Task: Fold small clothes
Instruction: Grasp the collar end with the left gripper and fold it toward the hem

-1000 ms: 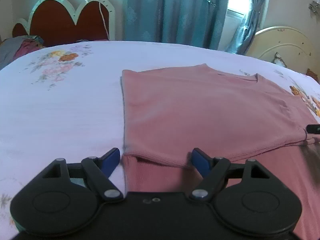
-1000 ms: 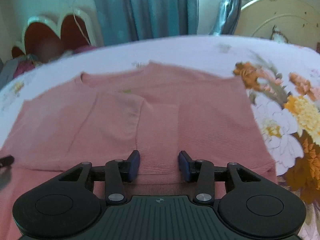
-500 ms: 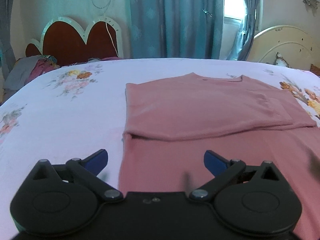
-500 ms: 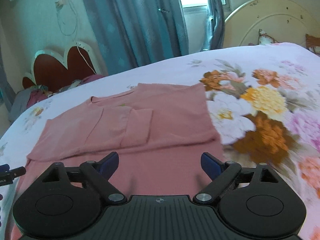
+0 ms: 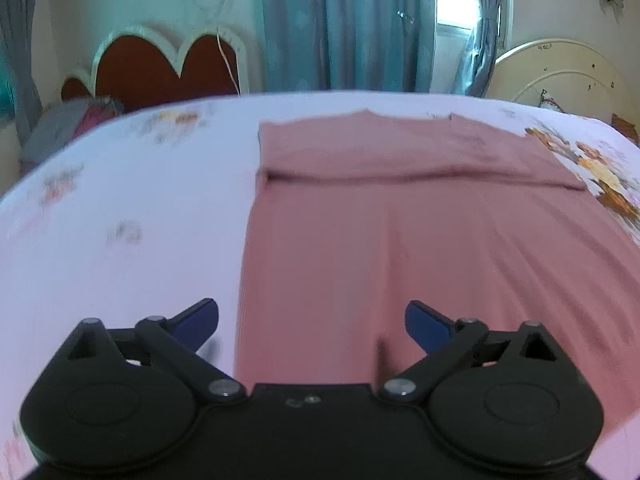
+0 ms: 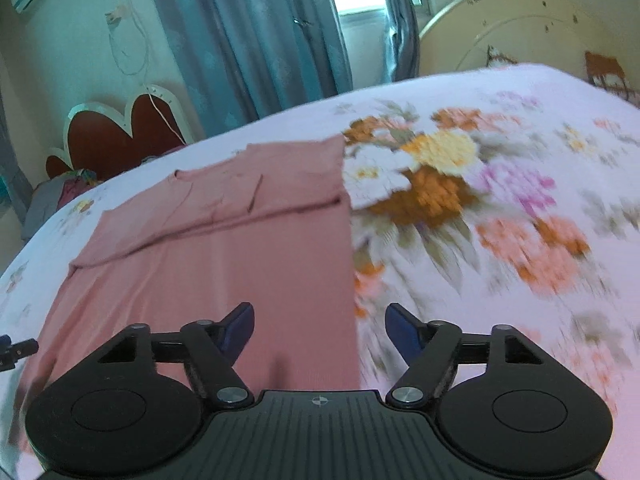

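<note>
Pink garment (image 5: 400, 220) lay flat on the bed (image 5: 120, 208), filling centre and right of the left wrist view; far part folded over w/ a fold edge running across upper centre of frame, neckline at the far edge. In the right wrist view same garment (image 6: 224, 256) sat centre-left, folded part toward upper centre, its straight side edge running down the middle of the frame beside big orange, yellow and pink flower print on the sheet.

Left gripper (image 5: 311, 320) at bottom of its frame, blue-tipped fingers (image 5: 198, 322) wide apart and closing slightly; nothing clamped. Garment's side edge seen in the gap betw. them, one tip over bare sheet, other tip over pink cloth; contact w/ cloth couldn't be told.

Right gripper (image 6: 319, 334) at bottom of its frame, fingers (image 6: 240, 330) apart and closing, nothing gripped. Garment's other side edge showed in the gap: one tip over cloth, other over flowered sheet. Small dark tip of the other tool poked in at far left edge, lower part of the frame.

Background, both views: teal curtains (image 5: 344, 24) upper centre, heart-shaped red headboard (image 5: 160, 64) upper left, round cream headboard (image 5: 560, 72) upper right, bundle of clothes (image 5: 68, 124) at left by the bed. Both frames motion-blurred, esp. sheet print.
</note>
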Tool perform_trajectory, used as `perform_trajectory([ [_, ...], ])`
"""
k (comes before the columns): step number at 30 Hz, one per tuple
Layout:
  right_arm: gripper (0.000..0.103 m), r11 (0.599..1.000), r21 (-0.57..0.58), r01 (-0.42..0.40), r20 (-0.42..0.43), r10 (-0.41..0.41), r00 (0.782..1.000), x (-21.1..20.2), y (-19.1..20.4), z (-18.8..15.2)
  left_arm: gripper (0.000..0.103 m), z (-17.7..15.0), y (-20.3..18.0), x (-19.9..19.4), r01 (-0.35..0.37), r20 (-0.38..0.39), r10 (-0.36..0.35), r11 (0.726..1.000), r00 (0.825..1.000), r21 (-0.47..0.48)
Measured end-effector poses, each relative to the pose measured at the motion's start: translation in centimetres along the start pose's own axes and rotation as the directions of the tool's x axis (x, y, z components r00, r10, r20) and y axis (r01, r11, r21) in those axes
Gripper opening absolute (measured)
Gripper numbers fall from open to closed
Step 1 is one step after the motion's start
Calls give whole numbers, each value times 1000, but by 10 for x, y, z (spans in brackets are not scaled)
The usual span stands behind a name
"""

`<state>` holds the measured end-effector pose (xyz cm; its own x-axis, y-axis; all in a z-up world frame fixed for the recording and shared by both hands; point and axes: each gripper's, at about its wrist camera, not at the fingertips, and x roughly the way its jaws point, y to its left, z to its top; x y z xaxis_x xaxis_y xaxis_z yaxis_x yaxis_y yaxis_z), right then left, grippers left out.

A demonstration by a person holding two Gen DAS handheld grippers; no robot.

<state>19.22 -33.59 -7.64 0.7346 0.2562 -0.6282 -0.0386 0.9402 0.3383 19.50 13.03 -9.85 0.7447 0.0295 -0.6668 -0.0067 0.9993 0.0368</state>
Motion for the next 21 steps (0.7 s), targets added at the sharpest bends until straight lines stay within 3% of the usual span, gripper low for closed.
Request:
perform_trajectory([
  [5,72,992,102,-75,-60,81,995,-13,-27,-31,73,-34,24,-7,56,-90,-62,996,994,-68],
  [11,71,976,180,-122,-108,143,984,-22,-44,-64,70,-52,35,-21,131,-97,-143,984,985,-121],
  [14,65,970,184,-156,-109,178,978,-27,-43,-72,70,-60,42,-25,173,-95,-191,970,977,-170],
  [18,58,953,242,-183,-91,210,973,-19,-51,-63,68,-55,55,-14,243,-87,-267,944,960,-225],
  [21,53,931,309,-194,-78,228,971,-2,-61,-50,60,-44,70,4,281,-77,-316,913,946,-296],
])
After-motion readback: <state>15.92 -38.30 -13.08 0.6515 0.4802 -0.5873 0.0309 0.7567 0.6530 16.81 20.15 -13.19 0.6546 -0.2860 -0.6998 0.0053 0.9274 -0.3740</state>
